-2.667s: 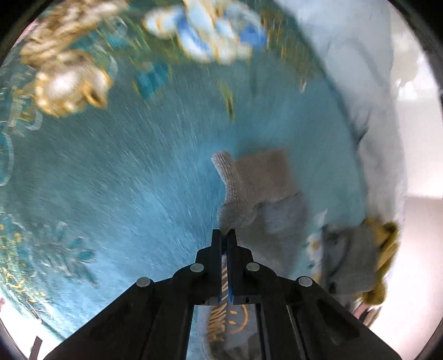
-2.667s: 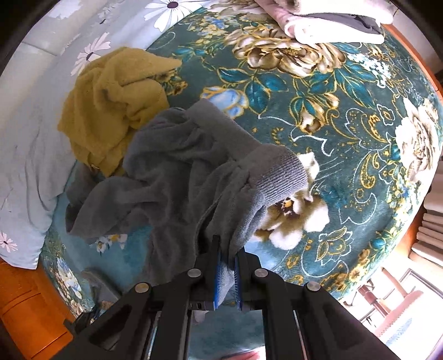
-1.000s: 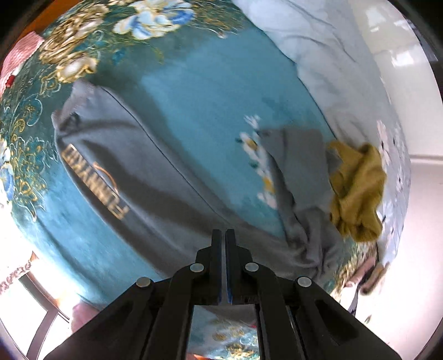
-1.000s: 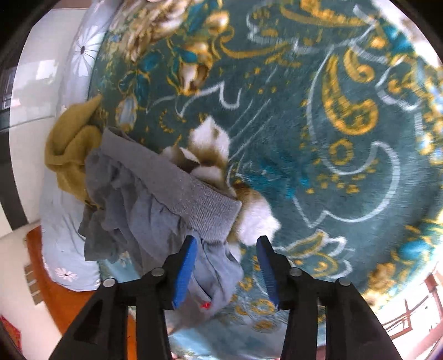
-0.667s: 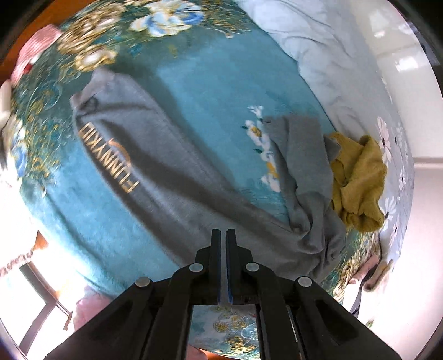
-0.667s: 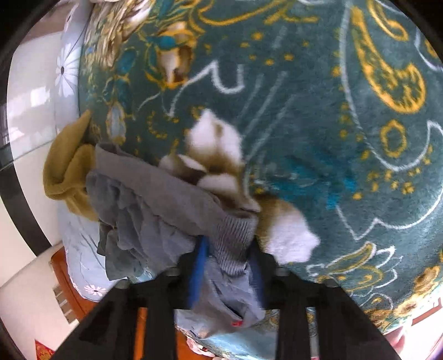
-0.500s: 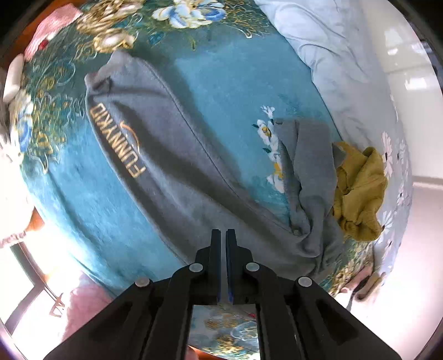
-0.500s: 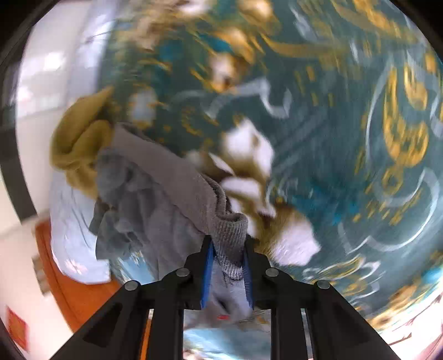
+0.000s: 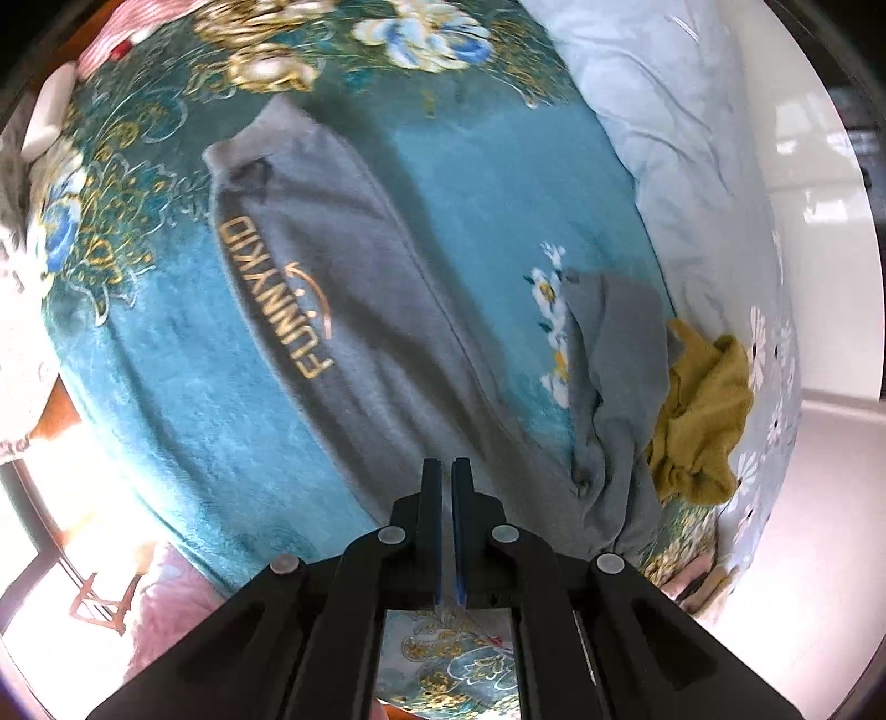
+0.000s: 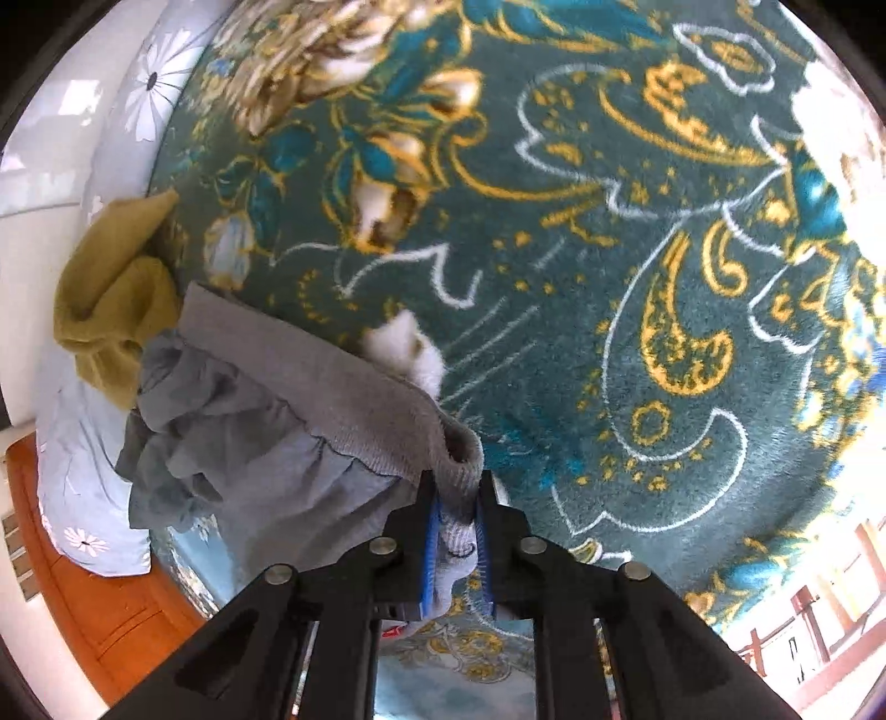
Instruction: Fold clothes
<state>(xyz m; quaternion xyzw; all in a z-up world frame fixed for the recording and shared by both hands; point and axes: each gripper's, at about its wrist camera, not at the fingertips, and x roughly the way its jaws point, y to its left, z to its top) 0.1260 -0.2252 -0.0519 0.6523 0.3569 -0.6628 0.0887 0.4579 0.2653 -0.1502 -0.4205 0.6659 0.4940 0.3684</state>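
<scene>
In the left wrist view, at the far left edge, a pink striped cloth (image 9: 119,25) and a small white object (image 9: 49,113) lie at the border of the teal floral blanket (image 9: 183,387). On this blanket the grey sweatshirt (image 9: 343,288) is spread flat, with its collar far and to the left and the gold letters "FUNNYKID" (image 9: 277,302) running along its chest. The left gripper (image 9: 446,468) is near, in the middle of the view, with its two fingers pressed together; if a thin edge of the fabric is between them, I cannot tell. To the right, one part of the sweatshirt is bunched in folds, and just beside it lies a crumpled mustard-yellow garment (image 9: 700,410). Far right is a pale blue sheet with daisies (image 9: 692,144).

In the right wrist view, the yellow garment (image 10: 111,310) is at the left, touching the gathered grey sweatshirt (image 10: 249,432). Its ribbed hem (image 10: 332,382) runs to the near middle, where the right gripper (image 10: 455,487) is closing on it, the pads pinching the knit. The floral blanket (image 10: 637,277) fills the right side.
</scene>
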